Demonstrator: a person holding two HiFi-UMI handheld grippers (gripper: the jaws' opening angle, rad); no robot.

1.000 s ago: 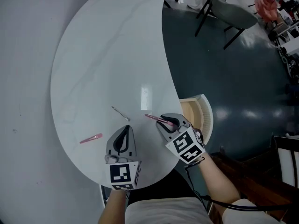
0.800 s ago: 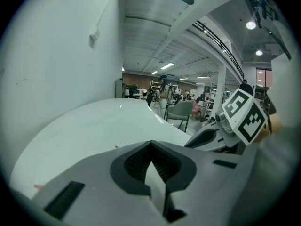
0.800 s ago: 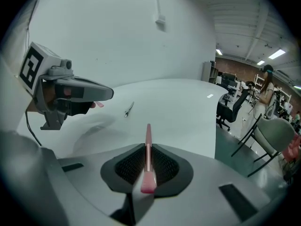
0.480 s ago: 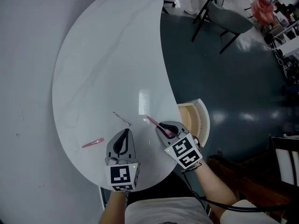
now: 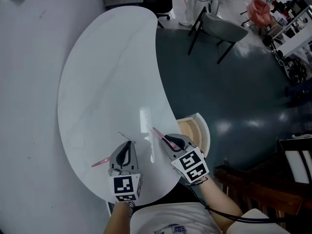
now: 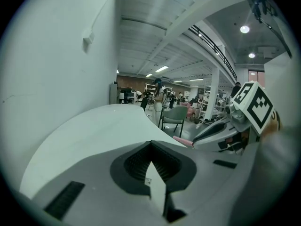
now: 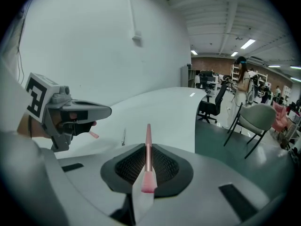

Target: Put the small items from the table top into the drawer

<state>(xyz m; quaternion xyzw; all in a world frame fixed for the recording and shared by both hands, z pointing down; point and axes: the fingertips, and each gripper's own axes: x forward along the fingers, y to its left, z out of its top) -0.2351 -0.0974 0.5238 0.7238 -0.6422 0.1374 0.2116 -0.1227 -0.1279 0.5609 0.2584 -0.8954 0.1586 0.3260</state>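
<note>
Three small things show in the head view. One pink clip (image 5: 158,133) is pinched tight in the fingers of the right gripper (image 5: 168,140), over the right edge of the white surface (image 5: 107,72). One other pink clip (image 5: 100,163) lies near the left edge. One thin metal pin (image 5: 126,137) lies just in front of the left gripper (image 5: 129,144). One drawer (image 5: 199,126) stands open at the right edge, beside the right gripper, and the far part of the surface gives wide open room. In the left gripper view, its two fingers are pressed together with nothing between them, and the right gripper is close by on the right. In the right gripper view, the pink clip sticks straight out past the fingers. The metal pin and the other pink clip lie apart from it, over by the left gripper.
</note>
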